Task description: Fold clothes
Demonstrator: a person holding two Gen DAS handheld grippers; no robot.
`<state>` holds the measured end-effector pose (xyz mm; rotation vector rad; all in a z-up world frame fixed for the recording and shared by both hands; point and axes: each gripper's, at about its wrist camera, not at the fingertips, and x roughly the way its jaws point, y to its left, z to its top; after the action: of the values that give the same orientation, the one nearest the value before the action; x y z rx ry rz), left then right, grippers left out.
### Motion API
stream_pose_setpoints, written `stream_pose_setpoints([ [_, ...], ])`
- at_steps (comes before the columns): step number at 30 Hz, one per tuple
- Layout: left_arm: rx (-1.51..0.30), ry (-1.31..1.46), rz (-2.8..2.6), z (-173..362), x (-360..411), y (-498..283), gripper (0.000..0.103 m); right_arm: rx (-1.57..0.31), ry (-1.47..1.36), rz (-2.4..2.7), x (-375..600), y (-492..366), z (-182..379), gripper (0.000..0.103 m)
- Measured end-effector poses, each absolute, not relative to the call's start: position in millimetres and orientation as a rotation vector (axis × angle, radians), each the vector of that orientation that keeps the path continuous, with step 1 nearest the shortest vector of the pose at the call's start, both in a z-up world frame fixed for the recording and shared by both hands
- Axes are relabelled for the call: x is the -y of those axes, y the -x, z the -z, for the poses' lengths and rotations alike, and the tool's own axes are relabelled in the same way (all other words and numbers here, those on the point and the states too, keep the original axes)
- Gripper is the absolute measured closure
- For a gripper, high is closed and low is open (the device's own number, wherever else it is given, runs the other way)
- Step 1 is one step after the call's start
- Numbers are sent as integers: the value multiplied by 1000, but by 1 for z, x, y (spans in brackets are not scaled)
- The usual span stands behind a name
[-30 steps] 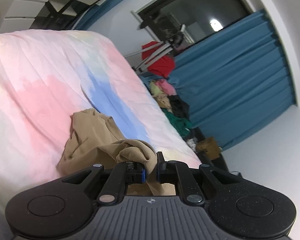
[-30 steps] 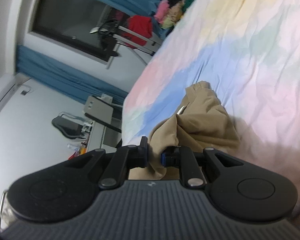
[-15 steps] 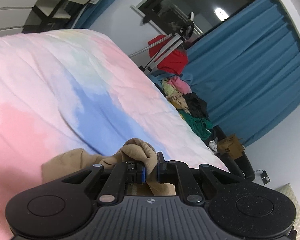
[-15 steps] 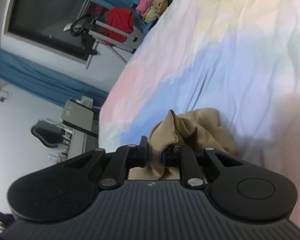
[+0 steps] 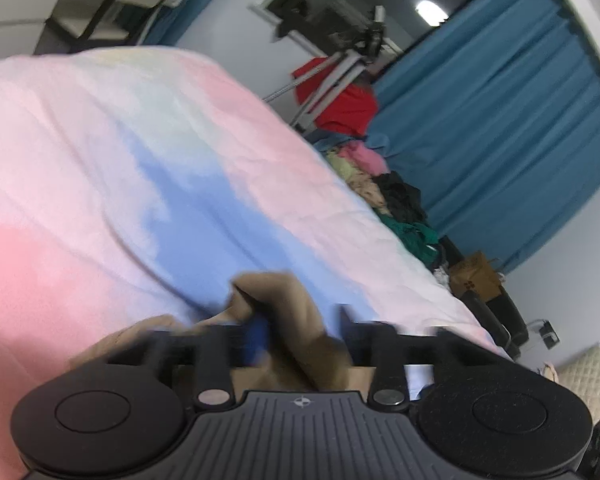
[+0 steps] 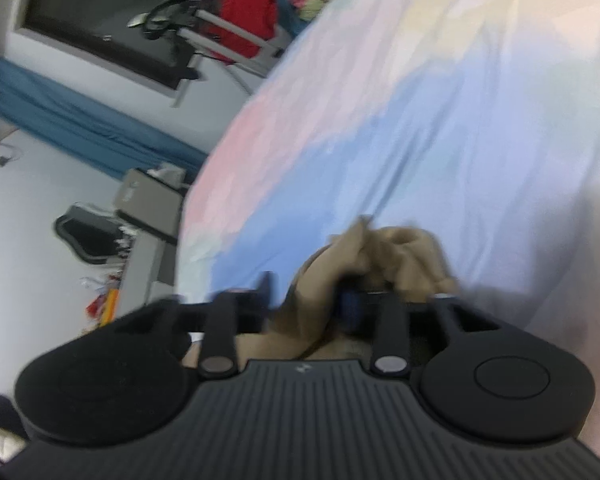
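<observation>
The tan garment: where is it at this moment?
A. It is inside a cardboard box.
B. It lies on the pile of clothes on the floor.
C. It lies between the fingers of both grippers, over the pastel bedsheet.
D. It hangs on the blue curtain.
C: the tan garment bunches between the fingers of the left gripper and the right gripper, above the pastel bedsheet.

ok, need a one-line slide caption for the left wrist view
Left gripper jaws parted around bunched tan garment over a pastel bedsheet; frame motion-blurred.
</observation>
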<state>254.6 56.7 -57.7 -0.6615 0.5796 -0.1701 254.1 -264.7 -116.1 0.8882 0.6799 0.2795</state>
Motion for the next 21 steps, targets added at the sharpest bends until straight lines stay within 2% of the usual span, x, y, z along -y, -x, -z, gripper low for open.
stream_pose_setpoints([
  [1,-565,648,171,54,-55,-252,29,-669,-875,-290,264,-253,113,21],
  [2,-551,630,173,49,-53,-249,22,-659,-862,-300,262,-251,111,17],
  [7,-513,492,178,29,-41,-229,15,-608,-792,-349,256,-244,98,16],
  [8,-514,465,177,27,-40,-225,14,-616,-730,-345,251,-243,97,19],
  [10,-525,402,184,25,-36,-217,14,-632,-606,-337,241,-242,95,44],
  [11,-535,364,190,26,-33,-214,14,-639,-544,-333,236,-241,95,51],
  [12,-551,319,198,28,-30,-211,14,-646,-481,-328,231,-240,94,65],
  [13,-567,277,202,32,-26,-210,14,-654,-423,-323,227,-239,94,74],
  [17,-630,142,206,52,-13,-207,14,-728,-342,-288,215,-249,121,78],
  [21,-686,104,182,65,-9,-207,15,-714,-294,-261,207,-247,122,78],
])
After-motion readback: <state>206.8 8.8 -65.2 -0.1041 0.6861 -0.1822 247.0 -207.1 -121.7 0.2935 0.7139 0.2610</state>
